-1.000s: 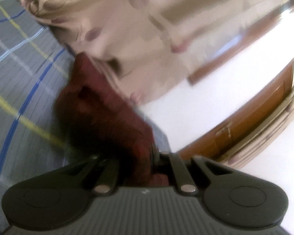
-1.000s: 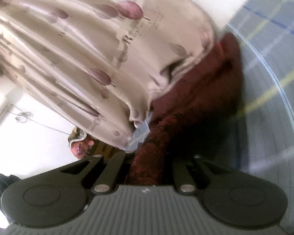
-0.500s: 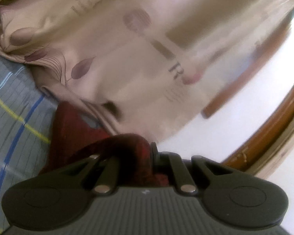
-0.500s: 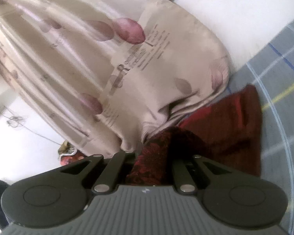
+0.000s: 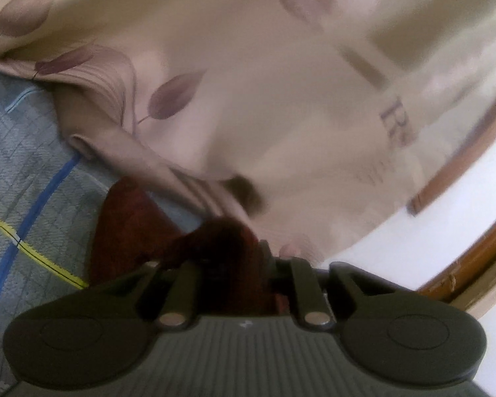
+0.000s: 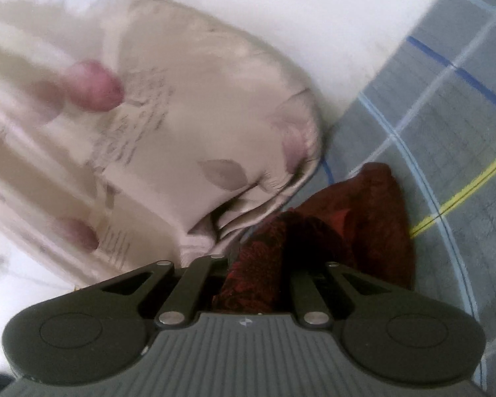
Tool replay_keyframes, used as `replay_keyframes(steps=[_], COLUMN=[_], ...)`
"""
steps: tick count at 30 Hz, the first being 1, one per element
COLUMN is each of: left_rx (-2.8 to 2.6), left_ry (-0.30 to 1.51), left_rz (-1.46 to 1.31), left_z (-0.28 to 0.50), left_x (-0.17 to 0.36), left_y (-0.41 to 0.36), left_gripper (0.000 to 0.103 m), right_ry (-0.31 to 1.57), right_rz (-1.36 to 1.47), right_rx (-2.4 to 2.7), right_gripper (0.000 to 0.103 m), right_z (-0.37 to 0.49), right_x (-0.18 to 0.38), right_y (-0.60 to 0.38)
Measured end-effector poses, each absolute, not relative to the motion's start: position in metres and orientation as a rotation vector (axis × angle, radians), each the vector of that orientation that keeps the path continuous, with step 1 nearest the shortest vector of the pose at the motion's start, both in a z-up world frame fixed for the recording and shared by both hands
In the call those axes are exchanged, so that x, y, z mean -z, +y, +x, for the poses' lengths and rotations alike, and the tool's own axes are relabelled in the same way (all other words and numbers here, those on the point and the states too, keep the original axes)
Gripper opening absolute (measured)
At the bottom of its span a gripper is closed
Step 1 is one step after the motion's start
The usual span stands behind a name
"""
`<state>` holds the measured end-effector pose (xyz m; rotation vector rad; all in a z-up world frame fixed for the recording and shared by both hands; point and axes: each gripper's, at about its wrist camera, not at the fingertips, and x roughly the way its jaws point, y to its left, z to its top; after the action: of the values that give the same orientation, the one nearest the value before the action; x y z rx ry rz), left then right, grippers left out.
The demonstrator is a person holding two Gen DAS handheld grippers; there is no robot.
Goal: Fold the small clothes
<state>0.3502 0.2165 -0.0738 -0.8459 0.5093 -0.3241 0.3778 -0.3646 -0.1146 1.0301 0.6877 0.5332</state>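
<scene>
A small dark red garment (image 5: 129, 231) lies on a grey plaid bedsheet (image 5: 26, 172), right by a beige curtain. My left gripper (image 5: 234, 264) is shut on one bunched end of it; the cloth hides the fingertips. In the right wrist view the same red garment (image 6: 373, 218) trails down to the bedsheet (image 6: 453, 139). My right gripper (image 6: 261, 274) is shut on its other end, the cloth bulging between the fingers. The held ends are doubled over the part lying on the sheet.
A beige curtain with purple leaf print (image 5: 248, 66) hangs onto the bed edge just beyond the garment; it also shows in the right wrist view (image 6: 148, 132). A white wall (image 6: 297, 10) and a wooden frame (image 5: 479, 258) lie behind.
Both grippers have carried the held ends of the red garment forward toward the curtain and lower, so the garment now doubles over itself and looks shorter on the sheet.
</scene>
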Motion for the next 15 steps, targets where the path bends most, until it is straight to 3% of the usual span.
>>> replay_keyframes(steps=[2, 3, 4, 5, 8, 11, 15], left_rx=[0.319, 0.311, 0.284, 0.251, 0.224, 0.209, 0.241], left_ry=[0.498, 0.484, 0.449, 0.386, 0.292, 0.347, 0.455], left_rz=[-0.875, -0.900, -0.926, -0.951, -0.960, -0.885, -0.703], left_z=[0.355, 0.355, 0.352, 0.347, 0.341, 0.340, 0.327], left_x=[0.074, 0.073, 0.071, 0.069, 0.060, 0.053, 0.055], left_y=[0.221, 0.225, 0.228, 0.232, 0.242, 0.243, 0.237], left_gripper=[0.051, 0.081, 0.095, 0.097, 0.101, 0.101, 0.101], right_ry=[0.695, 0.700, 0.705, 0.705, 0.620, 0.510, 0.530], right_rz=[1.051, 1.071, 1.106, 1.148, 1.283, 1.430, 1.249], right_rx=[-0.525, -0.518, -0.513, -0.512, -0.475, -0.481, -0.516], right_gripper=[0.018, 0.021, 0.035, 0.053, 0.083, 0.088, 0.088], right_z=[0.386, 0.390, 0.393, 0.396, 0.395, 0.387, 0.367], right_x=[0.124, 0.129, 0.134, 0.139, 0.147, 0.151, 0.128], right_y=[-0.363, -0.363, -0.364, -0.366, -0.378, -0.394, -0.398])
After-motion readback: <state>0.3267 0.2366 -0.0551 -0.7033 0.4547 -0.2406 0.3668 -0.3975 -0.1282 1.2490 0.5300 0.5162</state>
